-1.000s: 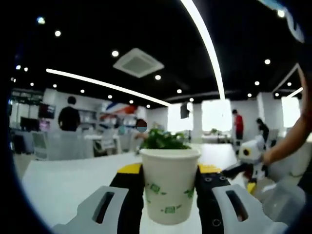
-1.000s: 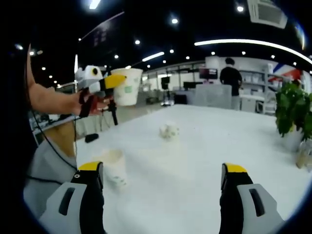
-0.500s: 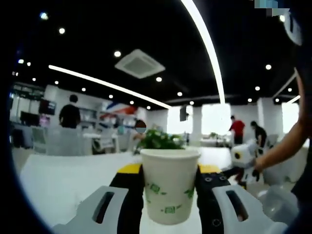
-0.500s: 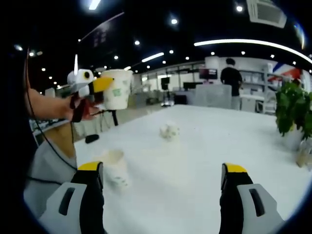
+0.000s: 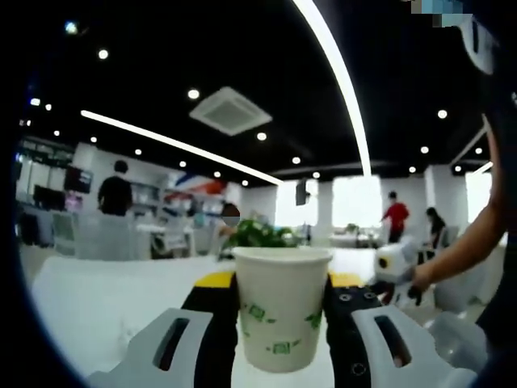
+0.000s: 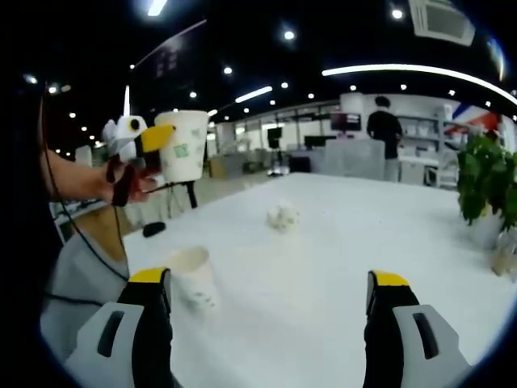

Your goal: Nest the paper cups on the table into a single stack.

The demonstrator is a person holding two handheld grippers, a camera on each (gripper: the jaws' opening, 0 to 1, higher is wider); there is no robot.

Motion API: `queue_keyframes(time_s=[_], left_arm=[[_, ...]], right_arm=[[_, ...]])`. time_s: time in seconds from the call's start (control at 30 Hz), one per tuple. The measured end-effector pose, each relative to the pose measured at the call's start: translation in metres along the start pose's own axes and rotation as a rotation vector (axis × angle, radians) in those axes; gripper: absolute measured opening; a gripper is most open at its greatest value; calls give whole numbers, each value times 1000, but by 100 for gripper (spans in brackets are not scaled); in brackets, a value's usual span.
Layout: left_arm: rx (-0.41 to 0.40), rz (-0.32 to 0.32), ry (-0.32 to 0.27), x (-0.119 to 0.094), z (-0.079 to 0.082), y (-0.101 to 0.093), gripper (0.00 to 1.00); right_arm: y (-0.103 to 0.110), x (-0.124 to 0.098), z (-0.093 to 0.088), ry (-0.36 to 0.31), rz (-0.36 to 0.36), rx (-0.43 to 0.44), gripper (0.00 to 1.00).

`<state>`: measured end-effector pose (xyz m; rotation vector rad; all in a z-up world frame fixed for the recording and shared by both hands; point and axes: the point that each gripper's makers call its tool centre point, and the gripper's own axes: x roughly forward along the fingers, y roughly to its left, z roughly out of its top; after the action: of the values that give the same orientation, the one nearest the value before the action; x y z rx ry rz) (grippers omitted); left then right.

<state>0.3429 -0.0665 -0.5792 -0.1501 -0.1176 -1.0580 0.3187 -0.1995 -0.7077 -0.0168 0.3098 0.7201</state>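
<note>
A white paper cup with green marks (image 5: 280,305) stands upright between my left gripper's (image 5: 279,319) jaws, which are shut on it. In the right gripper view that same cup (image 6: 184,145) hangs high at the left, held by the left gripper (image 6: 153,139) in a person's hand. A second white paper cup (image 6: 193,277) stands on the white table (image 6: 323,267) just right of my right gripper's left jaw. My right gripper (image 6: 271,311) is open with nothing between its jaws. A crumpled white thing (image 6: 282,216) lies farther back on the table.
A green potted plant (image 6: 485,187) stands at the table's right edge, also seen behind the held cup as the plant (image 5: 260,234). The right gripper (image 5: 393,263) shows at the right of the left gripper view. People stand far off in the room.
The left gripper with its cup has moved left and slightly up in the right gripper view. The right gripper and the cup on the table stay where they were.
</note>
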Motion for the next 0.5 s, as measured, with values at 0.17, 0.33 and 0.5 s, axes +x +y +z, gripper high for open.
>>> queue_keyframes(time_s=[0.17, 0.33, 0.5], left_arm=[[-11, -14, -1, -1, -4, -11, 39], [-27, -22, -9, -2, -4, -15, 40], [-42, -29, -18, -2, -3, -16, 40]], right_arm=[[1, 0, 2, -3, 1, 0, 99], [0, 0, 3, -2, 1, -2, 99], [1, 0, 2, 3, 5, -2, 99]])
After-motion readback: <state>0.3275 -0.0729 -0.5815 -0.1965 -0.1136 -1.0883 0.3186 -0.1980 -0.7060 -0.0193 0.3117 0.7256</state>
